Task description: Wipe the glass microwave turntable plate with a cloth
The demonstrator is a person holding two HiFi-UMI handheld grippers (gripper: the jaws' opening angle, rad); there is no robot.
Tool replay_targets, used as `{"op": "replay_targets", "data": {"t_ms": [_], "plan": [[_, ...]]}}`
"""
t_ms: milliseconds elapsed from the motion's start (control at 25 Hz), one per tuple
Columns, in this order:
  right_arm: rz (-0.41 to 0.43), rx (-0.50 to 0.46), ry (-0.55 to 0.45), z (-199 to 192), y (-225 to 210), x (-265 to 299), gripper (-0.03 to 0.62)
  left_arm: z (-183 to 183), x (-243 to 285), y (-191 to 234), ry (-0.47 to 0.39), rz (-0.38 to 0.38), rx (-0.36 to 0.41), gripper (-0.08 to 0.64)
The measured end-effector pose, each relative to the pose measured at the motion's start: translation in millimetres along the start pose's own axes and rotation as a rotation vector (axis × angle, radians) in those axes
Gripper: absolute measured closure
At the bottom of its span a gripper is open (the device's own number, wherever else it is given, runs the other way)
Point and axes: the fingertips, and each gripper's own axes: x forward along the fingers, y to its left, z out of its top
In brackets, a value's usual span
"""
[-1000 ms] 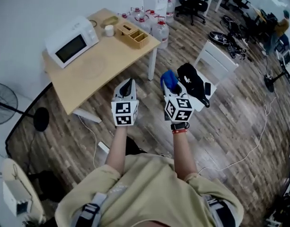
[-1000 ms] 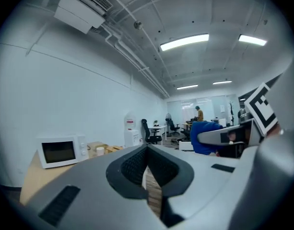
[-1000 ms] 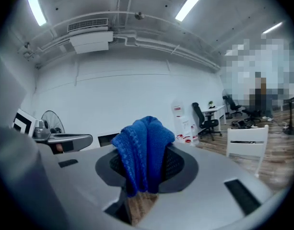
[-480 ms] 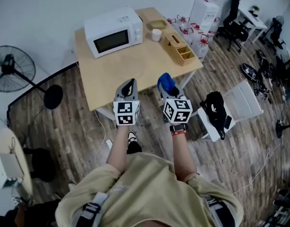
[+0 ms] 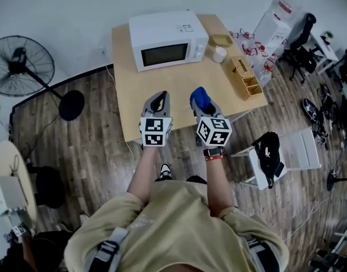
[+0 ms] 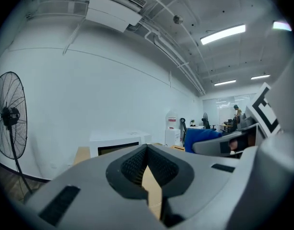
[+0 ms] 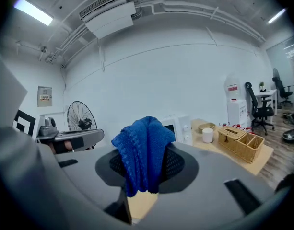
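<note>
Right tool (image 5: 202,103) clamps the blue cloth (image 5: 199,95) ready for wiping, left tool (image 5: 158,101) closed on nothing, both hovering before the microwave (image 5: 168,38).

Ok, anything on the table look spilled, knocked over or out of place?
Nothing stands out. The microwave sits on the table, door shut; the cup and wooden organizer stand upright beside it. The blue cloth is clamped in the right gripper.

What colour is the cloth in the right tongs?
Blue cloth, ribbed weave; clearest in the right gripper view.
</note>
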Motion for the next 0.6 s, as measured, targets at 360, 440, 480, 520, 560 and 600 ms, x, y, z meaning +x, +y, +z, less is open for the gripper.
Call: {"op": "replay_targets", "data": {"t_ms": [360,440,480,520,560,600], "plan": [[0.11,-0.01,0.078,-8,12,84,0.463,-27,43,54,0.035,0.067,-0.048,0.548],[0.138,-0.016,0.088,-4,4,106,0.463,-32,61,63,0.042,0.09,-0.045,0.548],[0.153,-0.022,0.092,0,0,118,0.463,-32,71,67,0.046,0.102,-0.046,0.548],[0.17,-0.028,0.097,5,-5,131,0.462,-31,82,71,0.048,0.114,-0.048,0.548],[0.187,-0.033,0.102,10,-10,143,0.462,-29,93,74,0.049,0.124,-0.051,0.548],[0.203,-0.035,0.108,15,-15,154,0.462,-27,104,75,0.051,0.132,-0.051,0.548]]}}
